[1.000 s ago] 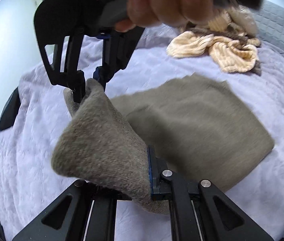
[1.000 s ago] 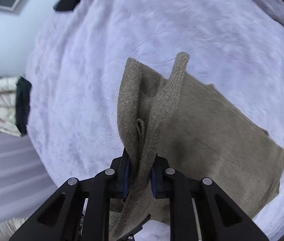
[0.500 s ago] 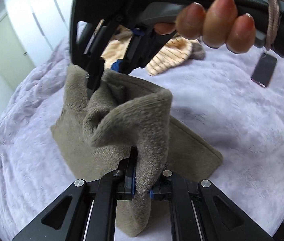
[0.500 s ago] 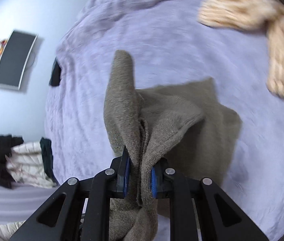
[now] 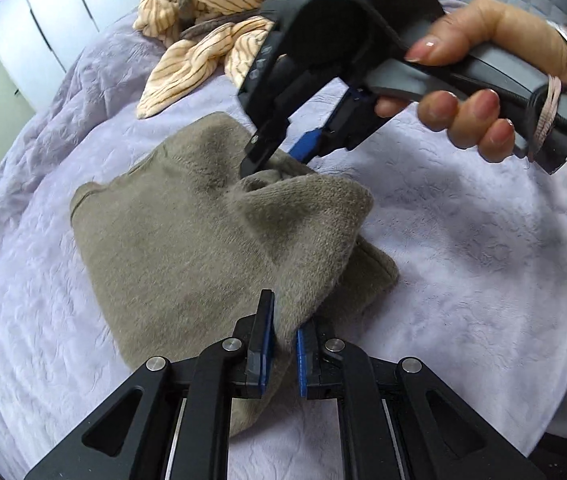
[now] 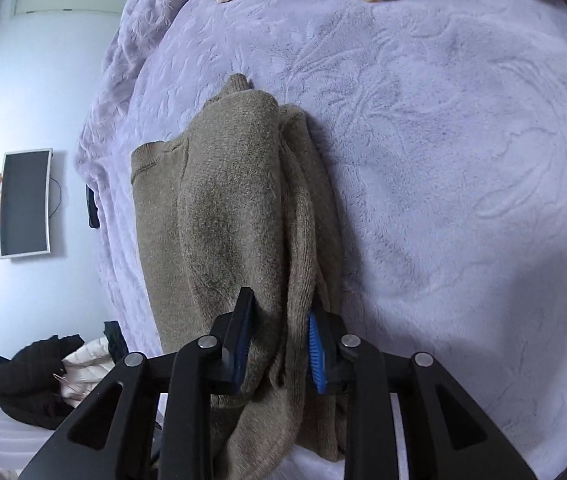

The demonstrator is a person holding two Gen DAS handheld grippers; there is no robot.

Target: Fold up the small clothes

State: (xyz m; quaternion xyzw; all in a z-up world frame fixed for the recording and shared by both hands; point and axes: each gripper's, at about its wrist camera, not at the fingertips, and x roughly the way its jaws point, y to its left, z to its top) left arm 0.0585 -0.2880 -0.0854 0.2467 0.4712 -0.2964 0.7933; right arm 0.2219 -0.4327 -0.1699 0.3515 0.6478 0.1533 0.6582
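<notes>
The brown knit garment (image 5: 187,240) lies doubled over on the lavender bed cover (image 5: 483,264), its folded layer heaped along the right side. The left gripper (image 5: 281,344) sits low at the near edge, its fingers slightly parted with a fold of the knit between the blue pads. Opposite, the person's hand (image 5: 483,92) angles the right gripper (image 6: 279,350) steeply down onto the far corner, its fingers spread apart around bunched fabric, while striped cream clothes (image 5: 203,36) lie beyond.
</notes>
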